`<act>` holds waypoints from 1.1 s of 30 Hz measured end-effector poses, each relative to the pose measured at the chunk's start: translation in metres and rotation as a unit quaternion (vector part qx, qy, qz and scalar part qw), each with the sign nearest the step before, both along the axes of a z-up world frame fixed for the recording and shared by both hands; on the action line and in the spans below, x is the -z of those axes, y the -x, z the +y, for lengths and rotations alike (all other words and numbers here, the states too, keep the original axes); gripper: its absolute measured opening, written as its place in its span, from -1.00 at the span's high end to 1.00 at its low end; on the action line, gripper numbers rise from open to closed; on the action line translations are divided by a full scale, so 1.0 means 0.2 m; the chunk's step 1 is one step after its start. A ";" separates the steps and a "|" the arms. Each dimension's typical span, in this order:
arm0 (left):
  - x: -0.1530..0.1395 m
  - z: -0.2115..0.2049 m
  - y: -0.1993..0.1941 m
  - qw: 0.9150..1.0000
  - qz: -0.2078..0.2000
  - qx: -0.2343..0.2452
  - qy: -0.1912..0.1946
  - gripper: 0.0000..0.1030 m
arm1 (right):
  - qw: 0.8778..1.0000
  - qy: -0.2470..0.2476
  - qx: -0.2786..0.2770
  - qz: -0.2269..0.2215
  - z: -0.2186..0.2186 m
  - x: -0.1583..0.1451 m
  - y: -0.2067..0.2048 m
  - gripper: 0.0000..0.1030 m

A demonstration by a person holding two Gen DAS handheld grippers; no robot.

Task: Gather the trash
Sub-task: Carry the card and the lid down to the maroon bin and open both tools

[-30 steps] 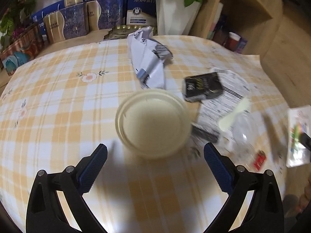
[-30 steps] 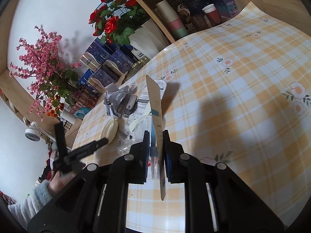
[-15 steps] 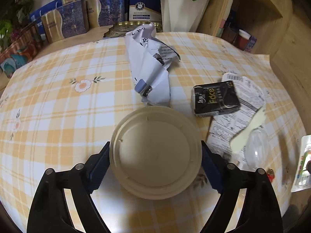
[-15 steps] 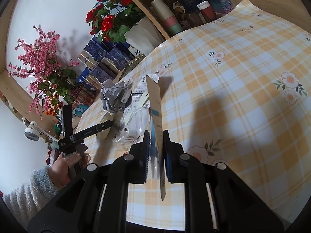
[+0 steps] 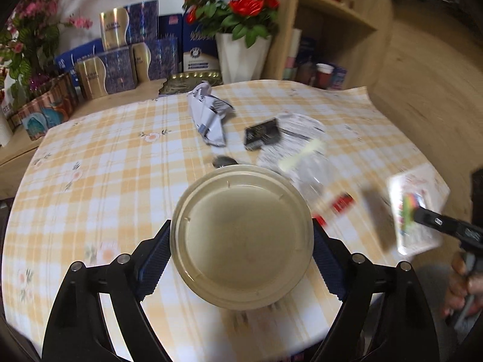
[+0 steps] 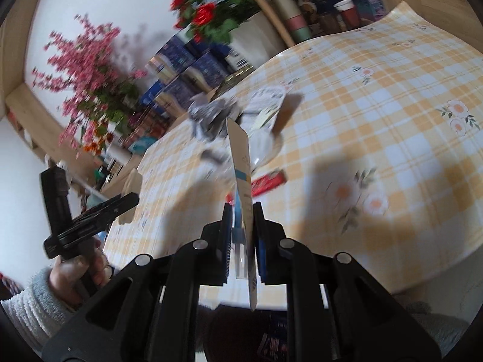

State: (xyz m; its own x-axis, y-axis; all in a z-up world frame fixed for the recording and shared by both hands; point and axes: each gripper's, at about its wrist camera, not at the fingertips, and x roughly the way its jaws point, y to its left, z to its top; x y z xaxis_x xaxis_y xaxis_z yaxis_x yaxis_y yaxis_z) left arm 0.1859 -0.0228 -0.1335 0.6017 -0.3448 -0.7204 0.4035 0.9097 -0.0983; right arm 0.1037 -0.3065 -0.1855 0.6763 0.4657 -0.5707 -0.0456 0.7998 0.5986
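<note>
My left gripper is shut on a round beige bowl lid and holds it lifted above the checked tablecloth. My right gripper is shut on a flat white card package, held edge-on; it also shows in the left wrist view. On the table lie a crumpled white wrapper, a black packet, a printed paper lid, a clear plastic cup and a red wrapper.
Boxes, a white vase of red roses and a wooden shelf stand behind the table. The table's near edge lies close to my right gripper. The left hand and gripper show in the right wrist view.
My left gripper has closed on the bowl lid and lifted it off the table, pulling back. My right gripper has moved back and down with the card package.
</note>
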 end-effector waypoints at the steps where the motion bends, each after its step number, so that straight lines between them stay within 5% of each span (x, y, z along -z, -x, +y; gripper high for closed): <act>1: -0.01 0.02 0.10 1.000 -0.004 0.001 0.004 -0.63 | 1.000 0.003 -0.008 -0.001 0.02 0.00 0.03 0.67; 7: 0.03 0.15 0.54 0.998 0.012 -0.022 0.056 -0.64 | 0.999 0.016 -0.051 0.006 0.16 0.05 0.25 0.67; 14: 0.13 0.18 0.82 0.997 0.008 -0.042 0.065 -0.64 | 0.996 0.018 -0.090 0.015 0.33 0.16 0.44 0.67; 20: 0.19 0.15 0.91 0.999 -0.009 -0.035 0.041 -0.64 | 0.992 0.032 -0.111 0.053 0.40 0.33 0.50 0.67; 33: 0.26 0.19 0.83 0.996 0.021 -0.056 0.066 -0.65 | 0.976 0.133 -0.138 0.108 0.59 0.49 0.43 0.66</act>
State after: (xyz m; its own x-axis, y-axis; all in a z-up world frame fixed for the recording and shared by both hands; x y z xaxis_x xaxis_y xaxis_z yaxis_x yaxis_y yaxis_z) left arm 0.0208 0.0154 -0.1850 0.6113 -0.3704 -0.6994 0.2932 0.9268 -0.2346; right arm 0.0175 -0.1877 -0.2844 0.3967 0.4287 -0.8117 -0.1760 0.9034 0.3911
